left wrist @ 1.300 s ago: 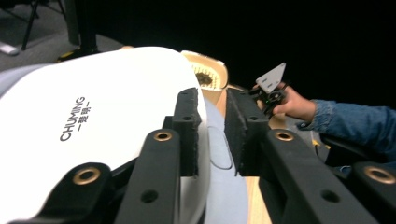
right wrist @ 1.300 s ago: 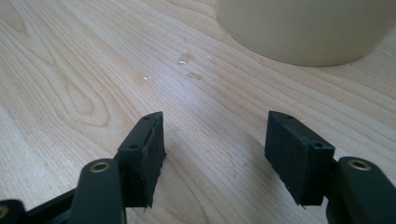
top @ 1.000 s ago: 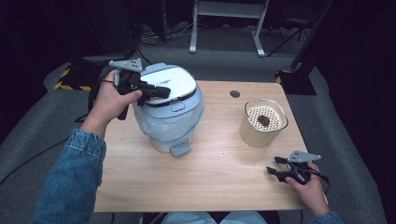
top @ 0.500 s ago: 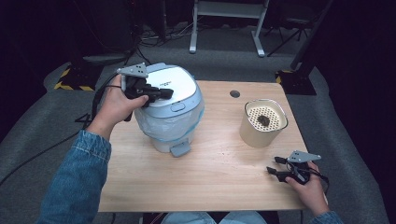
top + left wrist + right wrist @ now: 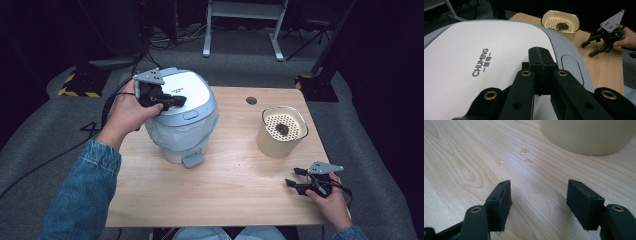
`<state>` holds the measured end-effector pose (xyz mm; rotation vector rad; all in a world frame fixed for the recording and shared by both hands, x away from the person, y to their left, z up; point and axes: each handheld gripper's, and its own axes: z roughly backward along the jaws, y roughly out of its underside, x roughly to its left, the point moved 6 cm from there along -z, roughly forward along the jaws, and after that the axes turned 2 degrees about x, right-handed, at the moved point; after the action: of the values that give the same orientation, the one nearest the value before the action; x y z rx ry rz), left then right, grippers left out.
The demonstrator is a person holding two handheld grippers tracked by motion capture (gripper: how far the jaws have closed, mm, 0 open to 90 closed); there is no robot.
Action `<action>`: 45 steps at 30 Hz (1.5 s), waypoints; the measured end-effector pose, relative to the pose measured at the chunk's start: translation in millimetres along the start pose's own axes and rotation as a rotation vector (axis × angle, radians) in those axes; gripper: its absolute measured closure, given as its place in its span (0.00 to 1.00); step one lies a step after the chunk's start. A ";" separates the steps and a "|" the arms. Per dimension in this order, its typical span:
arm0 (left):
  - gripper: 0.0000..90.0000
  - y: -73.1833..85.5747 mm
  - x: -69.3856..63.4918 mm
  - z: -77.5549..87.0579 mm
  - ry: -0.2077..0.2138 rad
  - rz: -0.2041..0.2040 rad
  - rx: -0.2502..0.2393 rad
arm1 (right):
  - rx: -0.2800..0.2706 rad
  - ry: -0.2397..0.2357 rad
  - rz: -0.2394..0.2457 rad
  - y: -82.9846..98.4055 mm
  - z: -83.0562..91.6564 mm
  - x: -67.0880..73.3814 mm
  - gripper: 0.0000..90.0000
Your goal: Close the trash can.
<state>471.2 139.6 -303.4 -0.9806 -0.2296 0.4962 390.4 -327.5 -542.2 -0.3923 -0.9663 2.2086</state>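
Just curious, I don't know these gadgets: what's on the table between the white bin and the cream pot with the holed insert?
Nothing: in the high view, bare wood separates the bin from the pot.

The person wears a blue denim sleeve (image 5: pixel 82 195) with a stitched cuff on the left arm. Each hand carries a black gripper, left (image 5: pixel 172 101) and right (image 5: pixel 295 178), topped by a grey three-cornered plate with small holes. Brass rivets dot the black jaw arms; ribbed pads line the jaws; black cables trail off

A light wooden table (image 5: pixel 225 195) carries a lidded bin (image 5: pixel 182 135) and a cream container (image 5: pixel 281 136).
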 end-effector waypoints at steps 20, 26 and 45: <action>0.39 38.7 -64.0 66.4 -0.138 0.023 -0.047 | 0.001 -0.005 0.004 -0.3 -0.5 -0.2 0.40; 0.37 62.9 -74.5 66.0 -0.175 0.043 0.002 | 0.001 -0.004 0.006 -0.3 -0.5 -0.1 0.40; 0.38 161.5 -66.0 39.3 -0.212 0.177 0.083 | 0.002 -0.008 0.008 -0.3 -0.7 0.1 0.39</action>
<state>350.2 209.3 -415.2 -0.8709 -0.3112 0.7682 390.8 -327.0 -542.4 -0.3876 -0.9685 2.2194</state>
